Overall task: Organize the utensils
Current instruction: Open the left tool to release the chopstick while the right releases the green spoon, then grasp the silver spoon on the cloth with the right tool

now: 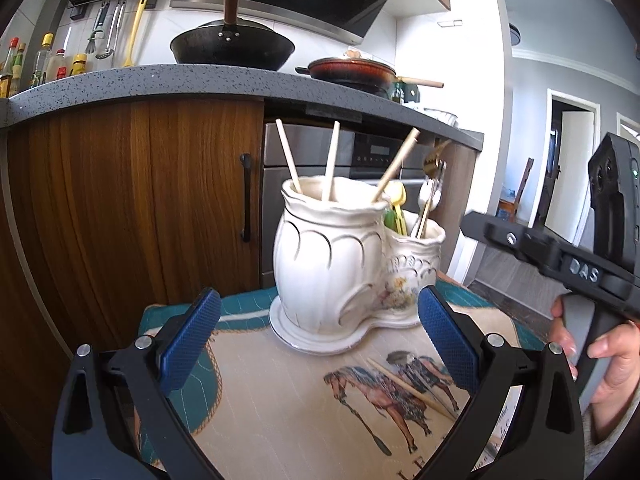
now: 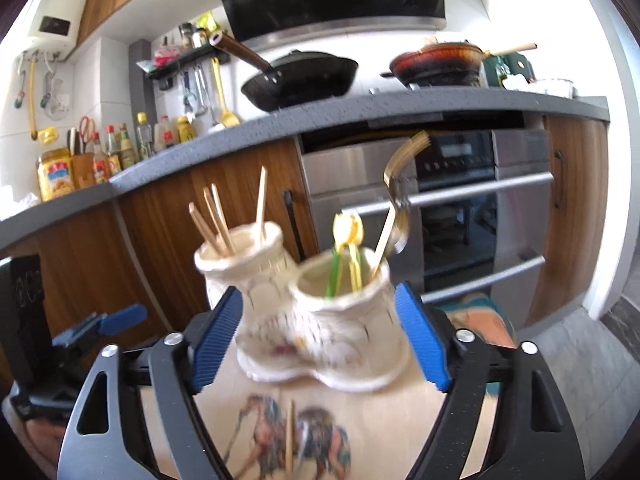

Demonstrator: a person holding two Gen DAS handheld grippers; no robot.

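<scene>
Nearest the left wrist camera, the left gripper [image 1: 320,336] is standing with its blue pads [image 1: 192,336] spread wide and nothing between them, hovering over the near part of a horse-print cloth [image 1: 280,400] that is covering a small table. 1 loose chopstick [image 1: 412,384] is lying on the cloth across the horse picture, near the cloth's near right corner in that view. Just beyond the pads, toward the far edge of the cloth, a white ceramic double utensil holder [image 1: 332,264] is sitting upright on its own base. Its taller cup is holding 3 chopsticks in the left view, leaning apart, while the lower cup beside it is holding a yellow spoon [image 1: 396,196], green-handled pieces and a metal spoon with a pale handle [image 1: 430,196]. The right gripper [image 2: 320,336] is holding its jaws well apart with the lower cup of the holder showing in the gap beyond the pads, though blur is making it hard to tell whether either pad is touching it. A hand [image 1: 600,360] is gripping its black handle at the right edge of the left view. Farther back, a wooden cabinet front and a steel oven are standing under a grey countertop [image 1: 160,80], which is carrying a black wok [image 1: 232,48] and a brown pan [image 1: 352,68].
</scene>
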